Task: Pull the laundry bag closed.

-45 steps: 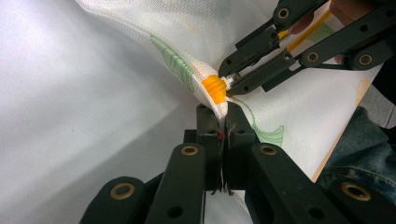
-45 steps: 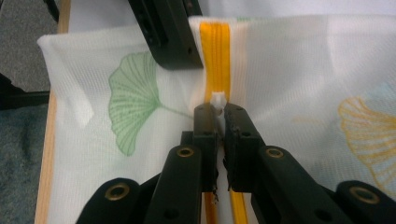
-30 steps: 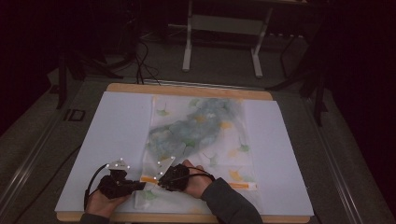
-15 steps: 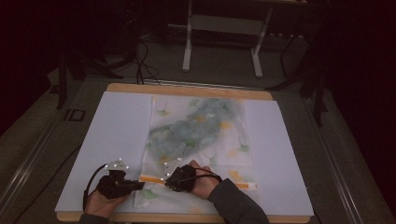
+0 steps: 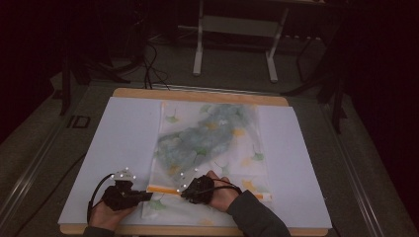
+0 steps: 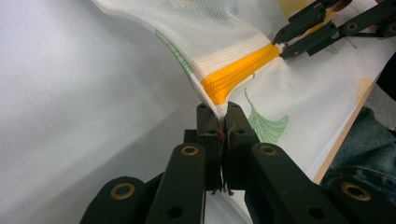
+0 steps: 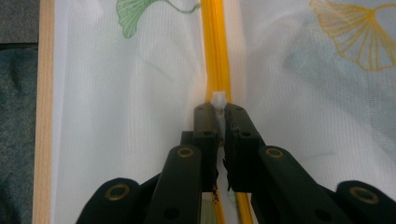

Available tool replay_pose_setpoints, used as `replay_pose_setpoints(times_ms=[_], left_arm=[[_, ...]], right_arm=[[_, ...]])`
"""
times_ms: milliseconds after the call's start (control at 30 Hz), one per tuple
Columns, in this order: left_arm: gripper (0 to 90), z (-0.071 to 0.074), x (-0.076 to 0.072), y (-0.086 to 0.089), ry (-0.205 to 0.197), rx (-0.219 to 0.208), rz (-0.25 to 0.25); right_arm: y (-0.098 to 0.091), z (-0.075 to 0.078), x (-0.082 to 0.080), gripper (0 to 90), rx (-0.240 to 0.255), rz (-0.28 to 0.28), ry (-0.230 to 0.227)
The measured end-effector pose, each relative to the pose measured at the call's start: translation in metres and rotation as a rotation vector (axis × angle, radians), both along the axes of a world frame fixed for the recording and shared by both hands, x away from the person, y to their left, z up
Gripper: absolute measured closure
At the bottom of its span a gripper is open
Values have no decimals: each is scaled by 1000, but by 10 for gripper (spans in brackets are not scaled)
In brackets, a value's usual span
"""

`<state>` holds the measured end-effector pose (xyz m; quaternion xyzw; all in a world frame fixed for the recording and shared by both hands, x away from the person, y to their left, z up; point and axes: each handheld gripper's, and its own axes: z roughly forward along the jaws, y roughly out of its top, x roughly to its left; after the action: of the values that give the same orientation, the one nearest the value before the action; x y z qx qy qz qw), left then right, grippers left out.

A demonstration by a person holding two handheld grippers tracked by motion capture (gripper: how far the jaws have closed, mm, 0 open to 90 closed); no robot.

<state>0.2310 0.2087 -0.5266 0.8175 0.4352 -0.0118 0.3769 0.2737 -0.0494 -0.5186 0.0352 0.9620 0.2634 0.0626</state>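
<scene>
- Far left in my high view I see the white table cover (image 5: pixel 118 138) lying over the wooden table (image 5: pixel 197 95); its surface to the left of the bag is plain.
- My left gripper (image 5: pixel 146 196) sits near the front edge, left of centre, held in the left hand (image 5: pixel 106 213), its black cable looping out to the left.
- In the left gripper view, I have its jaws clenched on the near end of the mesh bag (image 6: pixel 243 42), right where the orange zipper (image 6: pixel 238 70) begins. The fabric is pinched between the pads and lifts off the cover in a tented fold.
- The mesh bag (image 5: pixel 212 148) itself lies flat in the middle of the table, long side running away from me, white netting printed with green and yellow ginkgo leaves, with something grey-green bundled inside its far half.
- The zipper (image 5: pixel 163 189) runs as an orange stripe across the near end of the bag, between my two grippers.
- To the right of it, I have my right gripper (image 5: pixel 184 195) in the right hand (image 5: pixel 222 195), pointing left along the stripe.
- In the right gripper view the jaws are clamped on the small white zipper pull (image 7: pixel 218 99), with the orange zipper (image 7: pixel 214 46) stretching straight ahead.
- From the left gripper view, I see the right gripper (image 6: pixel 281 44) gripping at the far end of the visible orange stretch.
- A yellow leaf print (image 7: pixel 359 37) lies to the right of the zipper, a green leaf print (image 7: pixel 140 14) to its left.
</scene>
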Motion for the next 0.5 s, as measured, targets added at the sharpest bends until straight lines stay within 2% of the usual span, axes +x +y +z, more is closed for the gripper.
replay_pose_setpoints(times_ms=[500], left_arm=[[876,0,0,1,-5,8,-4]], right_arm=[[-16,0,-1,843,-19,-13,-8]])
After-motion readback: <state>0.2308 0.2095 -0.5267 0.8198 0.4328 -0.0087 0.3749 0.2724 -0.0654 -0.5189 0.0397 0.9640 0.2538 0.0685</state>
